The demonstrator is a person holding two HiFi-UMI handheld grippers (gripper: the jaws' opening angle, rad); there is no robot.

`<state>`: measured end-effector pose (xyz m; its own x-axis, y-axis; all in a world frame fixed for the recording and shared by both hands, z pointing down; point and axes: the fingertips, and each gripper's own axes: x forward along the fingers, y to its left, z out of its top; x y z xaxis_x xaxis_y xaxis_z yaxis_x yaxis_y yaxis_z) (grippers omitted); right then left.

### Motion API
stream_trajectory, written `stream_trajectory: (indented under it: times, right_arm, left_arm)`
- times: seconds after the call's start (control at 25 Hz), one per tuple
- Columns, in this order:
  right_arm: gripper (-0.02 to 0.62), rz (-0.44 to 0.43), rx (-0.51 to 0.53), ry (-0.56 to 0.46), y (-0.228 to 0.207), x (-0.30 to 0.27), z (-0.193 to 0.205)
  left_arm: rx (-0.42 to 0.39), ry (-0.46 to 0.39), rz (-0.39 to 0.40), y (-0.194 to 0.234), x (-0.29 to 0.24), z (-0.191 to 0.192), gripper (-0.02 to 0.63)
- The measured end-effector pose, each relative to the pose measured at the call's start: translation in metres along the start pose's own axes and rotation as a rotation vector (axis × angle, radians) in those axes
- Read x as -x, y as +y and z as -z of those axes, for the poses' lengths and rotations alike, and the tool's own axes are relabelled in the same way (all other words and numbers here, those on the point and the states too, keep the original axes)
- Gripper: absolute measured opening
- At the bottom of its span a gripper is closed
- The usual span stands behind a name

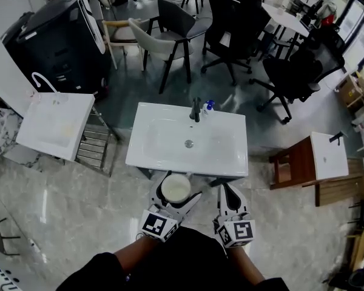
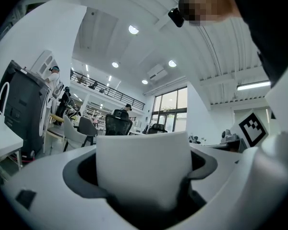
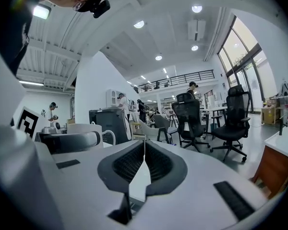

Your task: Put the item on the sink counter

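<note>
A white cup (image 1: pixel 176 188) is held upright in my left gripper (image 1: pixel 176 193), just short of the near edge of the white sink counter (image 1: pixel 155 157). In the left gripper view the cup (image 2: pixel 143 169) fills the space between the dark pads. My right gripper (image 1: pixel 229 194) hovers beside it at the right, with its jaws pressed together and nothing between them (image 3: pixel 144 150). From the right gripper view the cup (image 3: pixel 81 128) shows at the left. The counter has a basin with a drain (image 1: pixel 188 143), a dark faucet (image 1: pixel 196 109) and a small blue-capped bottle (image 1: pixel 207 106) at its far edge.
A second white sink unit (image 1: pixel 53 125) stands at the left beside a metal rack (image 1: pixel 94 145). A black machine (image 1: pixel 56 40) is at the far left. Chairs (image 1: pixel 164 41) and office chairs (image 1: pixel 294 71) stand beyond the counter. A wooden stand with a small basin (image 1: pixel 326 156) is at the right.
</note>
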<state>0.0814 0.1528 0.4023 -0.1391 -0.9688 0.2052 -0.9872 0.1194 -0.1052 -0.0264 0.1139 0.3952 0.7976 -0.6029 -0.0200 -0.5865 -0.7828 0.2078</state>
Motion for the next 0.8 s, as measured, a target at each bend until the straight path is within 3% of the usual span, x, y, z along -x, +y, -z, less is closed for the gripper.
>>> stream_trajectory:
  times: [0.48,0.8]
  right_arm:
    - [0.034,0.034,0.022,0.026,0.010,-0.092,-0.009]
    - [0.034,0.017,0.026,0.046,0.006,-0.119,-0.002]
  left_arm:
    - [-0.002,0.010,0.003,0.101,-0.033,0.001,0.460]
    - [-0.017,0.017,-0.046,0.134,-0.051,0.009,0.460]
